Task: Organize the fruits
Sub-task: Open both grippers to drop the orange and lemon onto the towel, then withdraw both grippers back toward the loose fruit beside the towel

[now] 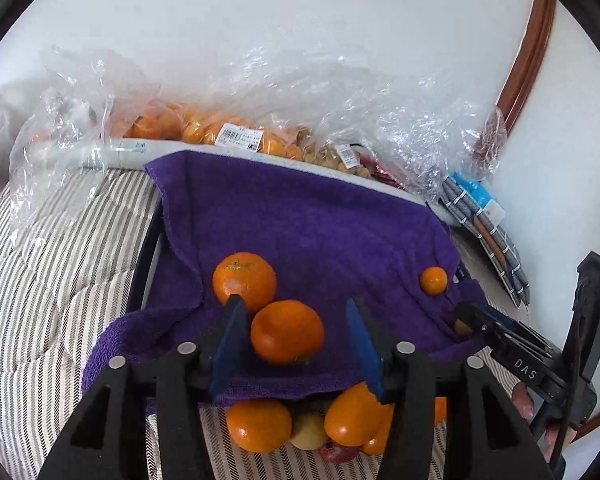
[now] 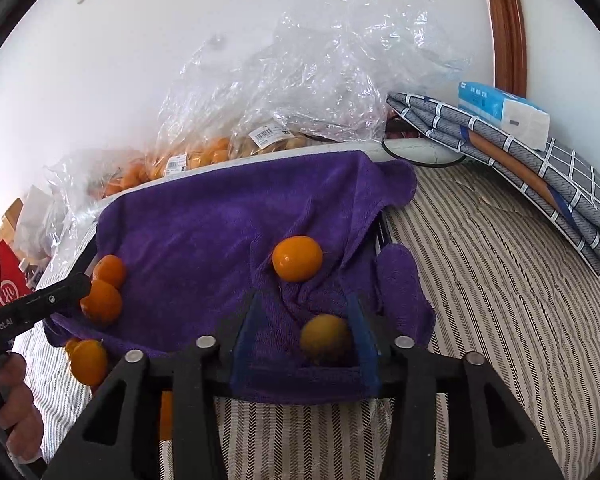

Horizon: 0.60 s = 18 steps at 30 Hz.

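Observation:
A purple towel [image 1: 300,224] covers a raised tray on a striped bed. Two mandarins [image 1: 245,281] [image 1: 287,331] lie on it; my left gripper [image 1: 294,308] is open with the nearer mandarin between its fingers. A small orange [image 1: 433,280] lies at the towel's right. In the right wrist view my right gripper [image 2: 304,304] is open around a yellowish fruit [image 2: 326,339]; an orange [image 2: 297,258] sits just beyond. Several fruits [image 1: 259,425] lie on the bed under the towel's front edge.
Clear plastic bags of oranges [image 1: 196,130] and other produce [image 2: 268,140] line the wall behind the tray. A folded grey checked cloth [image 2: 512,160] and a tissue pack [image 2: 504,114] lie at the right. The striped bedcover [image 2: 500,300] surrounds the tray.

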Motion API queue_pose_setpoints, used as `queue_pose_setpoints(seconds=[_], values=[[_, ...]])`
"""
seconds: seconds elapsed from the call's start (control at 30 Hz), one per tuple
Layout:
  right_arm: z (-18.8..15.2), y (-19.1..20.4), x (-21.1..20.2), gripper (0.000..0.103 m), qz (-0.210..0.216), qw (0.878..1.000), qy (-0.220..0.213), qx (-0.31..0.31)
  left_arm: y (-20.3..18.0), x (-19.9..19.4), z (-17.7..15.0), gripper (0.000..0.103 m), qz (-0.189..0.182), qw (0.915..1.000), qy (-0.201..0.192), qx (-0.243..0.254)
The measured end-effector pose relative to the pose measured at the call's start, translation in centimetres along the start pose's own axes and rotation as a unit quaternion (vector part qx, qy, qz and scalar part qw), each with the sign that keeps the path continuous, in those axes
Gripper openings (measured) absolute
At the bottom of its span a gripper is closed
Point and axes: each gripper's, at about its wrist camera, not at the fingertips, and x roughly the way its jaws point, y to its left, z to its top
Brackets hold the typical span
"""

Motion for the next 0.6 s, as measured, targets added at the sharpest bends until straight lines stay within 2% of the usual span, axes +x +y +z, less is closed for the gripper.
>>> queue_pose_setpoints(seconds=[0.37, 0.53, 0.6], values=[[-0.2, 1.1, -1.5, 0.052, 0.031, 0.999, -0.032, -0.020, -0.3, -1.0, 0.3, 0.055, 0.027, 0.9989, -0.039, 0.000], [0.0, 0.7, -1.2, 0.052, 0.029, 0.999, -0.025, -0.006, 0.2, -1.0, 0.4, 0.054, 0.027, 0.9986, -0.042, -0.017], [0.1, 0.3, -1.8, 0.052, 0.039, 0.999, -0.037, 0.010, 0.4, -1.2, 0.5, 0.054, 0.028, 0.9983, -0.047, -0.022]])
